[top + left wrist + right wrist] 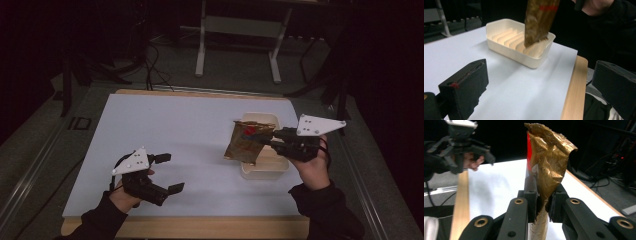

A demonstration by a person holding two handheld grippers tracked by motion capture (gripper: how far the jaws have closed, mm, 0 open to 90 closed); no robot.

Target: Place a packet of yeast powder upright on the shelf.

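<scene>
A crinkled gold pouch [242,147] with a red mark hangs over a cream ribbed tray [265,171] at the right of the white mat. My right gripper [261,137] is shut on the pouch's upper edge. In the right gripper view the pouch [549,165] stands pinched between the closed jaws of the right gripper [544,203]. My left gripper [171,173] stands open near the mat's front left, holding nothing. From the left gripper view, the pouch's [539,20] lower end dips into the tray [499,46], beyond the wide-apart jaws of the left gripper [541,87].
A white mat [180,135] covers a wooden table [200,227] whose edge shows along the front. Metal stand legs [200,50] and cables lie on the dark floor behind. The person's dark sleeves enter from the bottom.
</scene>
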